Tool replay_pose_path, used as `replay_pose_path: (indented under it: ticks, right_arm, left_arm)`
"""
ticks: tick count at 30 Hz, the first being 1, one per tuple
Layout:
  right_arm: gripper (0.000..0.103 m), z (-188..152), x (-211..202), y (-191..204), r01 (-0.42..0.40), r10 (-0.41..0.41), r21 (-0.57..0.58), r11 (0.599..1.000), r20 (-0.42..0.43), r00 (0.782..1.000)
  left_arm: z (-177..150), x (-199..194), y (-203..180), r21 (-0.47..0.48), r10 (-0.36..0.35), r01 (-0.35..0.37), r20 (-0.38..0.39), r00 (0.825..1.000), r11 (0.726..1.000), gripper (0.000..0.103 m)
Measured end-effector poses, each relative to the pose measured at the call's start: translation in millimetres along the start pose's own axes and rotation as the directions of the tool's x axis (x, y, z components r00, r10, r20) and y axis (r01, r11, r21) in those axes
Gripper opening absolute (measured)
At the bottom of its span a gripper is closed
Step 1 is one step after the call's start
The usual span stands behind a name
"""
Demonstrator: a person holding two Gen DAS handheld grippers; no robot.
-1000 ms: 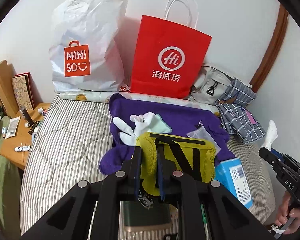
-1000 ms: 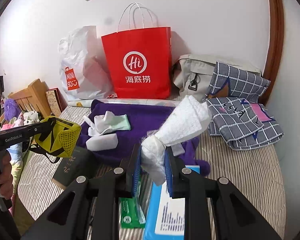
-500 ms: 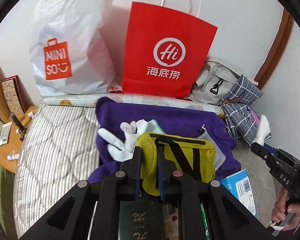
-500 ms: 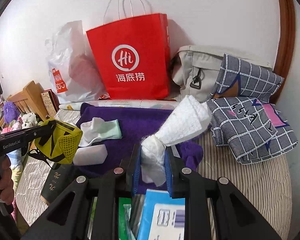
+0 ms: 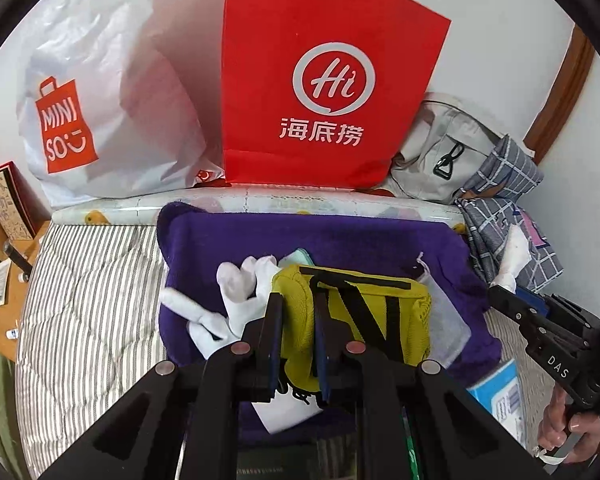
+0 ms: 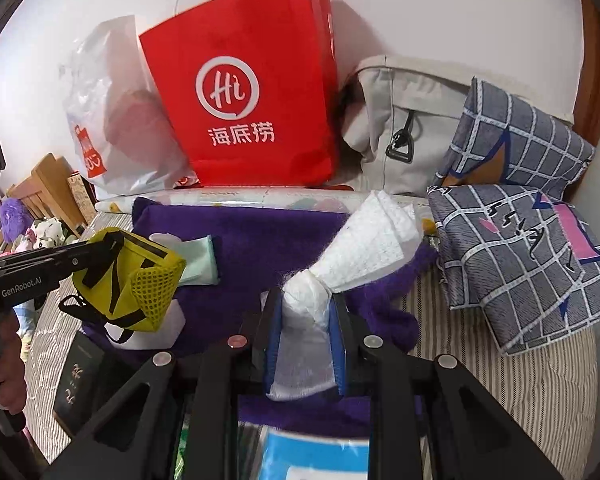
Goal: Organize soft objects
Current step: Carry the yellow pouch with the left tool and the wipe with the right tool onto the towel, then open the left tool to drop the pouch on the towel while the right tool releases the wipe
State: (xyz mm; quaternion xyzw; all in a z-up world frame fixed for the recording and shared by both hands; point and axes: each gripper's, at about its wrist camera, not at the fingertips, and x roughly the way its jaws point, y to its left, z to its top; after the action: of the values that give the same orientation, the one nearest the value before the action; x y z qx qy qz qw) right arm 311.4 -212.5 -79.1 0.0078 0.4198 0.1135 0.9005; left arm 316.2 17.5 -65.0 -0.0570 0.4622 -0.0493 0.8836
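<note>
While both claws advance, red bag (image 5: 324, 80) looms larger

Bed (image 5: 88, 300): grey-and-white striped quilted cover. Purple towel (image 5: 340, 240) spread across the middle of it, white socks (image 5: 236, 300) on the towel. Along the wall at the back edge: white MINISO plastic bag (image 5: 100, 100), red paper bag (image 5: 324, 92), grey canvas bag (image 6: 404, 120), with a long printed roll (image 5: 280, 202) lying in front of them. Checked grey fabric bundles (image 6: 528, 248) at the right. Dark book (image 6: 80, 380) and blue-white pack (image 5: 500, 396) near the front edge.
</note>
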Motion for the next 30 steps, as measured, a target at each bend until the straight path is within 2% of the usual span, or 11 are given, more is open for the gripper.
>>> replay_pose_path:
  ticks: [30]
  right_arm:
    - [0.022,-4.2,75.9,-6.2,0.006,-0.013,-0.034,0.999,-0.194,0.981]
  left_arm:
    - [23.3,74.9,-12.4,0.035,-0.012,0.016,-0.108,0.994,0.999,0.015]
